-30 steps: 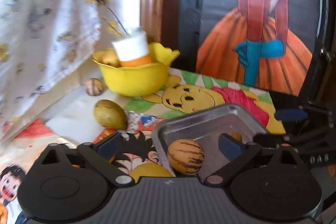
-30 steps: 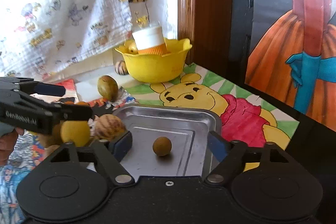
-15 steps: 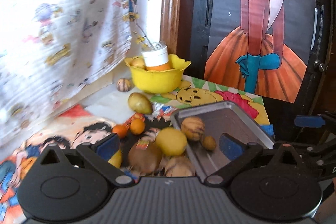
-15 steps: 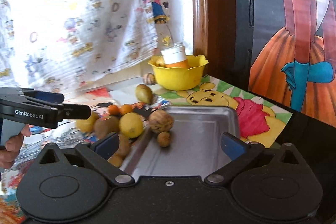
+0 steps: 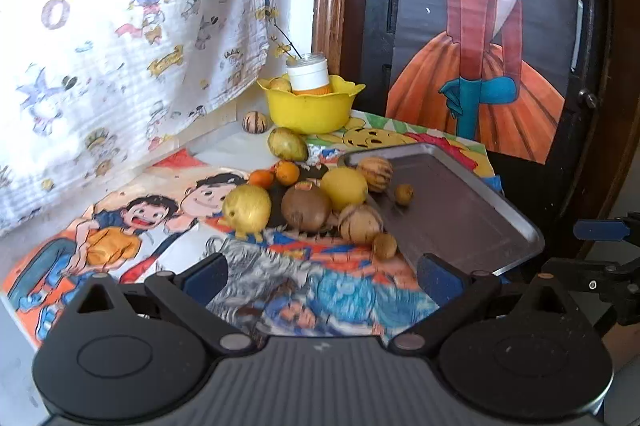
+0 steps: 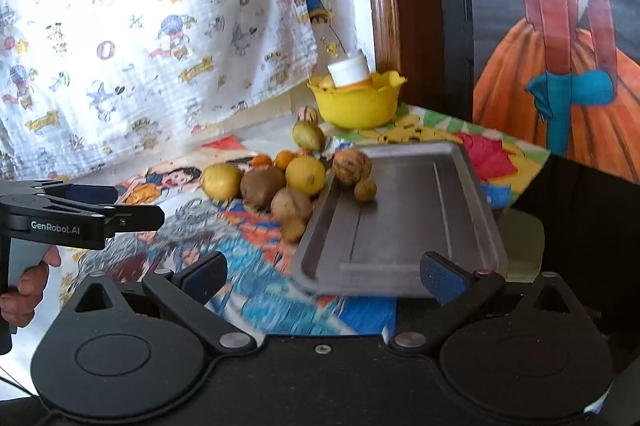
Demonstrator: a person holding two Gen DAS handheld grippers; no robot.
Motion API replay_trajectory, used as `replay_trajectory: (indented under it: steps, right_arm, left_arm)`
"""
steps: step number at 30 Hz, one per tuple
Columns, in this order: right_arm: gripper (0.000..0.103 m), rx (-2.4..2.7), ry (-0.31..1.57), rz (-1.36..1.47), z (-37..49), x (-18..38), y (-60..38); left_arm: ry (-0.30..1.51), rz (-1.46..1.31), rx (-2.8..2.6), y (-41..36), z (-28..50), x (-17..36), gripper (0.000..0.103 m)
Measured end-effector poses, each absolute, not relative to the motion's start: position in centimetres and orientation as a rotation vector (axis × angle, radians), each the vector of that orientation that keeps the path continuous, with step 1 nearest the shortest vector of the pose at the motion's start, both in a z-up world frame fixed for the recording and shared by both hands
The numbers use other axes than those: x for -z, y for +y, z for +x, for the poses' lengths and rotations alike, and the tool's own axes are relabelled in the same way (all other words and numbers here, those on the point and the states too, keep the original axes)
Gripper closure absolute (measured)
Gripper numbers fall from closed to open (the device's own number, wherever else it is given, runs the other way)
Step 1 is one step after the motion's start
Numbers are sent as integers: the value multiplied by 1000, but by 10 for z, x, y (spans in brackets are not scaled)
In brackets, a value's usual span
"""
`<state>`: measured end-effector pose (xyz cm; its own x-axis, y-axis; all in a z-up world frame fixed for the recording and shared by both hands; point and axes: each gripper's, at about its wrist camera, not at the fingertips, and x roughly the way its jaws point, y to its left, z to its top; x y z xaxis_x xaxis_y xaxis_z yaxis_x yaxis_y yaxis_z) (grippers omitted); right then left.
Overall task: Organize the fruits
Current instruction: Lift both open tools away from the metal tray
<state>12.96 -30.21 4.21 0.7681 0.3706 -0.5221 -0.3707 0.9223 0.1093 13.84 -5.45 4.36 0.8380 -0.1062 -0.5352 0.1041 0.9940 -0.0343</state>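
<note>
A steel tray (image 5: 460,222) lies on the right of the cartoon mat, with a striped round fruit (image 5: 375,173) and a small brown fruit (image 5: 404,194) at its far left corner. Left of it, several fruits are heaped: a lemon (image 5: 246,208), a kiwi (image 5: 306,212), a yellow round fruit (image 5: 344,188), another striped fruit (image 5: 360,224) and two small oranges (image 5: 287,172). My left gripper (image 5: 322,276) is open and empty, short of the heap. My right gripper (image 6: 323,277) is open and empty in front of the tray (image 6: 400,218).
A yellow bowl (image 5: 310,106) with a white-capped jar (image 5: 308,74) stands at the back by a wooden frame. A greenish fruit (image 5: 287,144) and a small striped one (image 5: 255,122) lie near it. A patterned cloth (image 5: 120,26) hangs on the left. A hand (image 6: 28,290) holds the left gripper.
Both grippers have drawn back from the tray and the fruits, so more of the mat shows. The right jaws have opened wider. The small brown fruit stays in the tray.
</note>
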Motion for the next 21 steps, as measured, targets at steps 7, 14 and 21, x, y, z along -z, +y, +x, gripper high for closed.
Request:
replay_trajectory:
  steps: [7,14,21]
  right_arm:
    - [1,-382,608,14,104,-28,-291]
    - [1,-419,657,16,98,-20,-272]
    - [1,-482,660,-13,106,-23,-247]
  left_arm:
    - [579,20,123,-42,112,-34,0]
    - [617,72,118,-30,105,-31,0]
    - [646,95,119,-15,114,-37,0]
